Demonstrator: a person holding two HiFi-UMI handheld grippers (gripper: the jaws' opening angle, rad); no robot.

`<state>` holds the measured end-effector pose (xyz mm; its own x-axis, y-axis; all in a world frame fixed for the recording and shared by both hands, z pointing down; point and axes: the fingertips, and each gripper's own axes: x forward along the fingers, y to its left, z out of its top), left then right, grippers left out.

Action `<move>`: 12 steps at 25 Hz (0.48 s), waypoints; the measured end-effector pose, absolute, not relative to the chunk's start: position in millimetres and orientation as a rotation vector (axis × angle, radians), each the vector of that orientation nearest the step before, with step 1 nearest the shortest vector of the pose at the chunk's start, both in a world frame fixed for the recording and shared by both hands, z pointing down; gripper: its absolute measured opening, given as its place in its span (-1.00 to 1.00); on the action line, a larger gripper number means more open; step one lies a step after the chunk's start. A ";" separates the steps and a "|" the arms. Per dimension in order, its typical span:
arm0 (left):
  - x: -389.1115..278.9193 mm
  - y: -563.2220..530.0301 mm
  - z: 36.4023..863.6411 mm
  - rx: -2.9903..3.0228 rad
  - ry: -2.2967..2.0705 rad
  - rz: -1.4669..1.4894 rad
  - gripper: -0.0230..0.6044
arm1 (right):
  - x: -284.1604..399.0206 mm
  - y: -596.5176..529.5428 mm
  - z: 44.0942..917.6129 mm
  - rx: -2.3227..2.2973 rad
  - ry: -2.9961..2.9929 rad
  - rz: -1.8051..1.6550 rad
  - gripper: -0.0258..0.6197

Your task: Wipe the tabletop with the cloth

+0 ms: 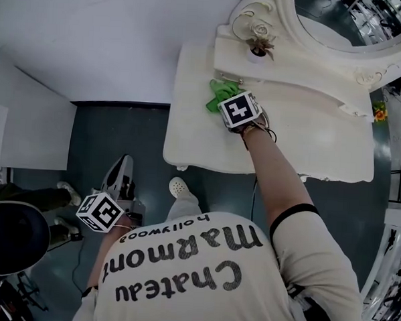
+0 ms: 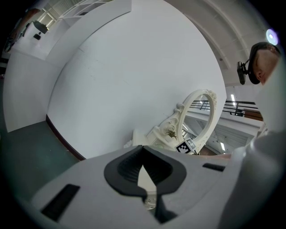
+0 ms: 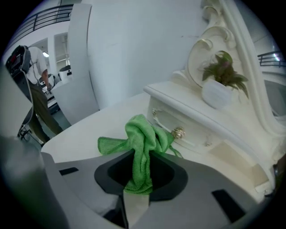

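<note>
A crumpled green cloth (image 1: 219,93) lies on the white dressing tabletop (image 1: 309,139), close to the small drawer under the raised shelf. My right gripper (image 1: 231,103) sits just behind it, shut on the cloth. In the right gripper view the green cloth (image 3: 142,143) runs up out of the shut right gripper (image 3: 137,190) and bunches against the drawer knob (image 3: 178,132), with one corner spread flat on the tabletop (image 3: 85,132). My left gripper (image 1: 123,164) hangs low beside the person, over the dark floor and off the table. In its own view the left gripper (image 2: 145,185) is shut with nothing in it.
An ornate mirror (image 1: 342,23) and a small potted plant (image 1: 258,48) stand on the raised shelf behind the cloth. The table's front edge runs near the person's shoe (image 1: 177,187). White panels (image 1: 28,127) and a black round object (image 1: 9,237) stand to the left.
</note>
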<state>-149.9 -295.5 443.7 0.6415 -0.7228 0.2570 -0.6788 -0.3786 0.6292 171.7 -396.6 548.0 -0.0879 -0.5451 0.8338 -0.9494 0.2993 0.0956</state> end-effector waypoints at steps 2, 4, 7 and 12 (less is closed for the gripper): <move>-140.9 -296.2 441.4 2.141 -1.068 -0.075 -0.90 | 193.8 -389.3 547.2 1.406 -1.731 0.648 -0.60; -131.6 -299.0 438.5 2.156 -1.045 -0.075 -0.90 | 214.4 -381.5 546.6 1.448 -1.707 0.656 -0.60; -119.5 -305.6 435.1 2.174 -1.015 -0.072 -0.90 | 243.6 -366.1 546.3 1.490 -1.660 0.677 -0.60; -103.1 -319.2 432.7 2.178 -0.966 -0.084 -0.90 | 287.4 -338.1 545.3 1.555 -1.570 0.713 -0.60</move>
<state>-103.1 -319.2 432.7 0.7142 -0.6636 0.2227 -0.6150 -0.4429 0.6523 287.4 -338.1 545.3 0.0721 -0.5372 0.8404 -0.9863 0.0869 0.1401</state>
